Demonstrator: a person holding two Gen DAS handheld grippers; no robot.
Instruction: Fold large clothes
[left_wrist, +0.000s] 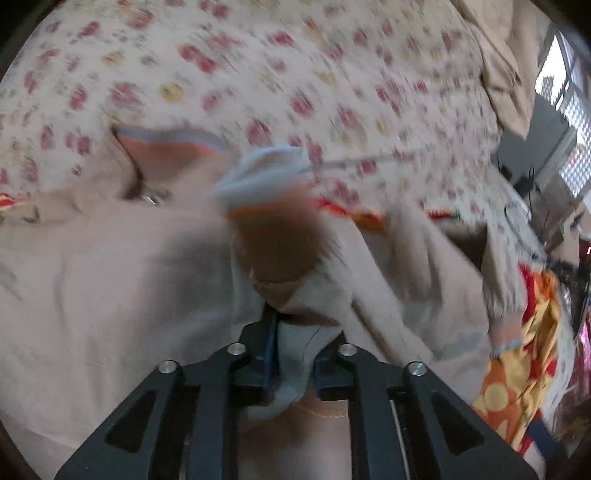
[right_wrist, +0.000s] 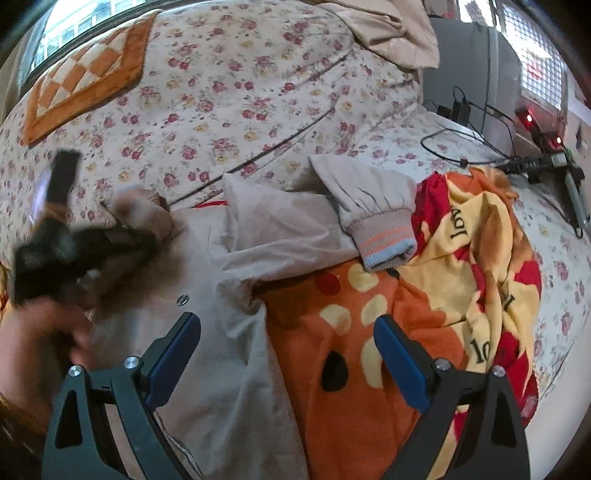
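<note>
A large beige jacket (left_wrist: 110, 277) lies spread on the floral bed. My left gripper (left_wrist: 304, 325) is shut on a fold of its grey-beige sleeve fabric, and the blurred striped cuff (left_wrist: 266, 177) sticks up just beyond the fingers. In the right wrist view the jacket (right_wrist: 229, 332) runs down the middle, its other sleeve bent across with a striped cuff (right_wrist: 384, 240) resting on the blanket. My right gripper (right_wrist: 286, 321) hangs open above the jacket's edge with nothing between its pads. The left gripper (right_wrist: 110, 240) shows there as a dark blur, held by a hand (right_wrist: 37, 332).
An orange, red and yellow blanket (right_wrist: 351, 332) lies bunched under the jacket's right side. The floral bedsheet (right_wrist: 221, 110) carries an orange checked cushion (right_wrist: 85, 81) at the far left and a beige cloth (right_wrist: 391, 33) at the top. Cables and a power strip (right_wrist: 535, 162) lie at the right.
</note>
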